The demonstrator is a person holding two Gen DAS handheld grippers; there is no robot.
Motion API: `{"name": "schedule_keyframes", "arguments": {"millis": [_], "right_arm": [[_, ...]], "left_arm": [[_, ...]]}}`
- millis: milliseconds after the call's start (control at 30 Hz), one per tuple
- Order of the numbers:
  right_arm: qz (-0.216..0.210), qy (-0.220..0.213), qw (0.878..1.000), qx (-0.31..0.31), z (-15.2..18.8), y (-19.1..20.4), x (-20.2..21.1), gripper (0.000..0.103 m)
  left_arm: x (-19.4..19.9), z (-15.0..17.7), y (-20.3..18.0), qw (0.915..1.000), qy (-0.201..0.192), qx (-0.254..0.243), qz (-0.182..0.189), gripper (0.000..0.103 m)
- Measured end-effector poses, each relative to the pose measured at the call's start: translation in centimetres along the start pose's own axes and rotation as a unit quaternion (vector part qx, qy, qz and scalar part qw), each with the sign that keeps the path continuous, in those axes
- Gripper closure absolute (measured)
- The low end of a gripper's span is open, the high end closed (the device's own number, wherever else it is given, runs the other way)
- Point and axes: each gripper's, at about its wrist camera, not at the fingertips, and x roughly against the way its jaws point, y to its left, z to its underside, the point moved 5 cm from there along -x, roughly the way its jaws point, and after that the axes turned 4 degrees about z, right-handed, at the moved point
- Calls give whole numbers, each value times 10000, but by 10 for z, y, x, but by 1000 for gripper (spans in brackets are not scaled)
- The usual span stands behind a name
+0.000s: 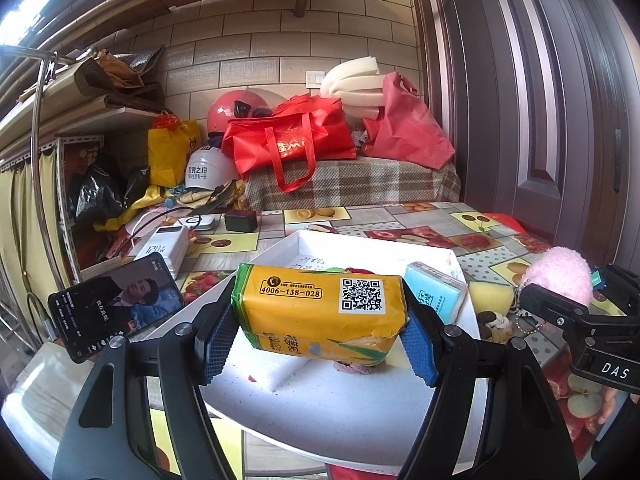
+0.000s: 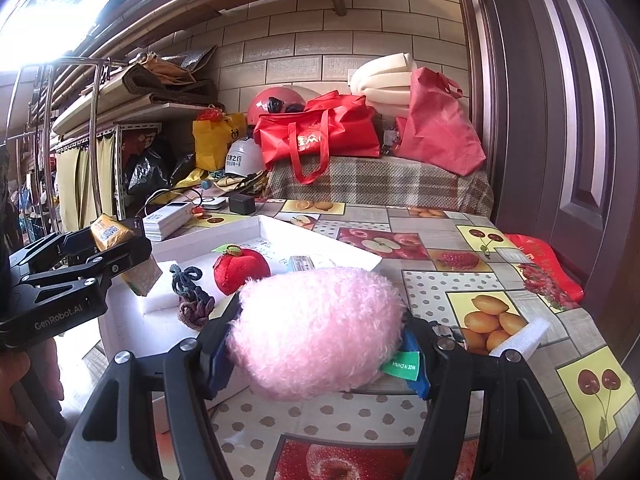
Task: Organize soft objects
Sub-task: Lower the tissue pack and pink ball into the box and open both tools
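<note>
My left gripper is shut on a yellow tissue pack and holds it above the white tray. The pack also shows in the right wrist view. My right gripper is shut on a pink plush toy, just right of the tray's rim; the toy shows in the left wrist view. In the tray lie a red plush apple, a dark knotted cord, a white foam block and a blue tissue pack.
A yellow sponge and a small brown item lie right of the tray. A phone, a white power bank and a black adapter stand at the left. A white foam strip lies on the fruit-print tablecloth.
</note>
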Motion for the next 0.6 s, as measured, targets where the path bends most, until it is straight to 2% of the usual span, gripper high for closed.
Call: {"name": "schedule_keyframes", "arguments": {"millis": [267, 600], "right_arm": [[-173, 14, 9998, 3, -4, 13, -10, 35], [-395, 84, 9991, 95, -11, 36, -29, 35]], "left_arm": [[-8, -1, 29, 9995, 69, 101, -308, 31], [-31, -4, 40, 9985, 256, 67, -483, 30]]}}
